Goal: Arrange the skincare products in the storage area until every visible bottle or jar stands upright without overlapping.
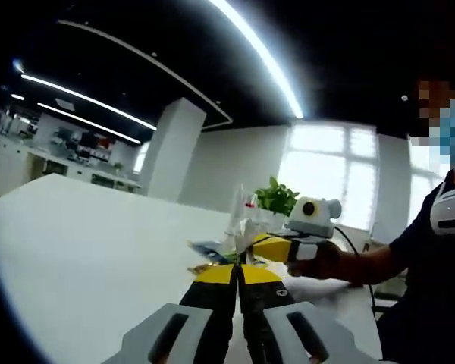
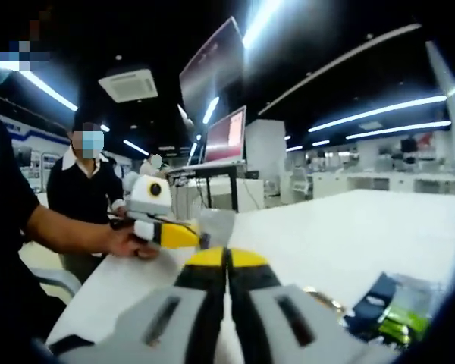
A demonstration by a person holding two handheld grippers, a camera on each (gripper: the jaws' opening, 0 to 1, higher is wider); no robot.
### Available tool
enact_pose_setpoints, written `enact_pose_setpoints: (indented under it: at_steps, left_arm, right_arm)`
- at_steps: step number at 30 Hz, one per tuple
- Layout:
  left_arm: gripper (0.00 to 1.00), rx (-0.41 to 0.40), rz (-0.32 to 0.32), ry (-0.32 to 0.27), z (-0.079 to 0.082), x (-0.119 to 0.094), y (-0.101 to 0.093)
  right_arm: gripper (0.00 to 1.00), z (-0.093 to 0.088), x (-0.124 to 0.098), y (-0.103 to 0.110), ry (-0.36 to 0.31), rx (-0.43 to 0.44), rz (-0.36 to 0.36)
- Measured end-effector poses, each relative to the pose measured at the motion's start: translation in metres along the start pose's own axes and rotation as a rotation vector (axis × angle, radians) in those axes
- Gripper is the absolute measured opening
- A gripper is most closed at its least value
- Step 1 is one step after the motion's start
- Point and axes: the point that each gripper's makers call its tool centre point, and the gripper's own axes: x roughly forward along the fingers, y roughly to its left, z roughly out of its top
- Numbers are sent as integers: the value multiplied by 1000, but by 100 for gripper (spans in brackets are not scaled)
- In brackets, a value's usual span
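In the left gripper view my left gripper (image 1: 239, 267) is shut, its yellow-tipped jaws pressed together with nothing between them. Just beyond its tips lie a flat blue packet (image 1: 208, 248) and a tall clear pale item (image 1: 241, 216) standing on the white table (image 1: 98, 250). My right gripper (image 1: 271, 247) reaches in from the right, held by a hand. In the right gripper view my right gripper (image 2: 227, 258) is shut and empty. The left gripper (image 2: 174, 235) shows at the left. A dark blue packet (image 2: 379, 292) and a green packet (image 2: 402, 318) lie at the lower right.
A green potted plant (image 1: 277, 196) stands behind the products. A person in dark clothes (image 2: 83, 189) stands beyond the table's left end, near a raised monitor (image 2: 226, 136). White tabletop (image 2: 364, 227) stretches off to the right.
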Motion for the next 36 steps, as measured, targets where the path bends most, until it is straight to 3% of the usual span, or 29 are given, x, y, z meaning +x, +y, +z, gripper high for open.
enact_pose_setpoints:
  at_steps: [17,36]
  left_arm:
    - [0,34,47,5,3,22,16]
    - [0,45,75,49,0,62,39]
  right_arm:
    - [0,1,-8,-28,23,-24,-67]
    - [0,-3,-18,-66,44,-45,-184]
